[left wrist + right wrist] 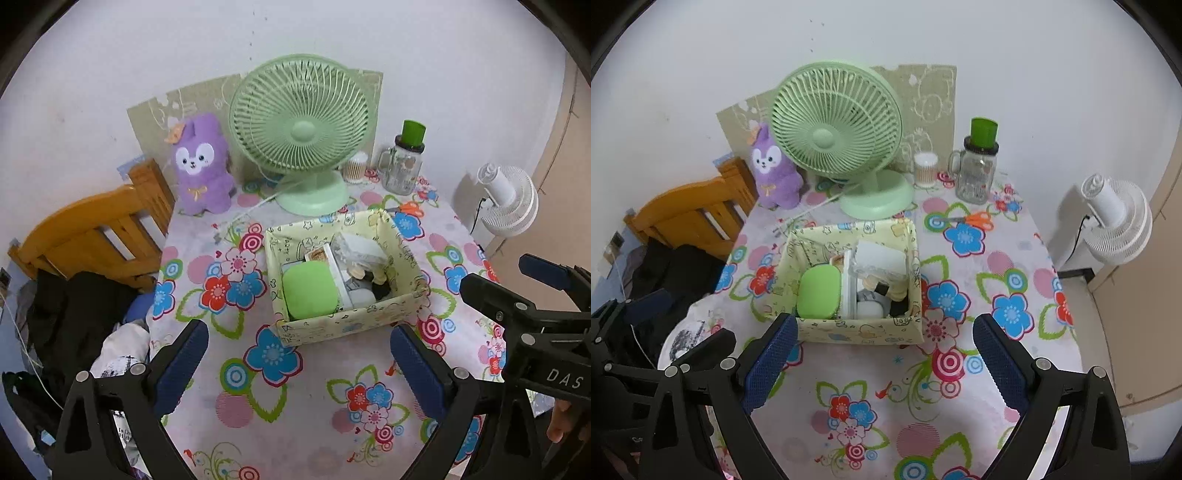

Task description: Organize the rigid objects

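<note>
A pale yellow patterned box [369,317] [857,330] stands mid-table. Inside it lie a green rounded case [310,290] [818,291], white boxes [877,258], a clear plastic bag [345,245] and small dark and white items. My left gripper [299,350] hovers open just in front of the box, nothing between its blue pads. My right gripper [884,345] is also open and empty, held before the box's front wall. The right gripper [532,295] shows at the right edge of the left wrist view.
At the back stand a green desk fan [301,136] [836,140], a purple plush rabbit [201,166] [772,173], a cotton-swab tub [925,170] and a glass jar with green lid [404,162] [975,166]. Orange scissors [975,219] lie behind the box. A wooden chair [92,232] is left, a white fan [1115,221] right.
</note>
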Demonstrator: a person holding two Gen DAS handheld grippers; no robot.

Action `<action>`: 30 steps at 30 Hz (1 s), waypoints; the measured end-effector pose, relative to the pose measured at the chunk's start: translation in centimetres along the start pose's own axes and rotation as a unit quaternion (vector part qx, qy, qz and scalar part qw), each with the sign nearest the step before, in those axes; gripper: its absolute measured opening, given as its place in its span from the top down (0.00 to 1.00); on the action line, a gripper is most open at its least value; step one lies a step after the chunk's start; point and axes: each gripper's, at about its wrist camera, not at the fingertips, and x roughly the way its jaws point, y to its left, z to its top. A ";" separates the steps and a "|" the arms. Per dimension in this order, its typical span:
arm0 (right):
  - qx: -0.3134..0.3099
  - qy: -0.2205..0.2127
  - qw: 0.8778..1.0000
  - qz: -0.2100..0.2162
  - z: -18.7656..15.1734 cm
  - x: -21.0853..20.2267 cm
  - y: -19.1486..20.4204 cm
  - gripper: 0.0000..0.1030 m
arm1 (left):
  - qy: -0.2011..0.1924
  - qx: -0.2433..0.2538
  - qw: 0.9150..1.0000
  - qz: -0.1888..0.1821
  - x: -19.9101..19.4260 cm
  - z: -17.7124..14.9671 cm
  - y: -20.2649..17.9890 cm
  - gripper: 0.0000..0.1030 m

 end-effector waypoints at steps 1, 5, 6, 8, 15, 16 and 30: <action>-0.001 -0.005 1.000 0.001 0.0 -0.5 -0.1 0.06 | -0.003 -0.002 1.000 0.001 -0.3 0.0 -0.1 0.02; -0.001 -0.017 1.000 0.008 -0.1 -2.2 -0.5 0.06 | -0.015 -0.007 1.000 -0.001 -2.0 -0.2 -0.6 0.02; -0.001 -0.020 1.000 0.009 -0.2 -2.7 -0.6 0.06 | -0.018 -0.007 1.000 -0.002 -2.5 -0.3 -0.7 0.01; -0.004 -0.025 1.000 0.009 -0.2 -3.4 -0.7 0.06 | -0.023 -0.008 1.000 -0.001 -3.2 -0.5 -0.8 0.01; -0.012 -0.039 0.999 0.003 -1.1 -5.8 -0.9 0.05 | -0.035 -0.028 0.999 0.003 -5.5 -1.5 -0.5 0.00; -0.016 -0.039 0.999 -0.001 -1.3 -6.0 -0.9 0.05 | -0.035 -0.033 0.999 0.002 -5.7 -1.6 -0.4 0.00; -0.010 -0.050 0.999 0.005 -3.6 -9.9 -0.8 0.05 | -0.052 -0.050 0.997 0.011 -8.8 -3.1 -0.2 0.00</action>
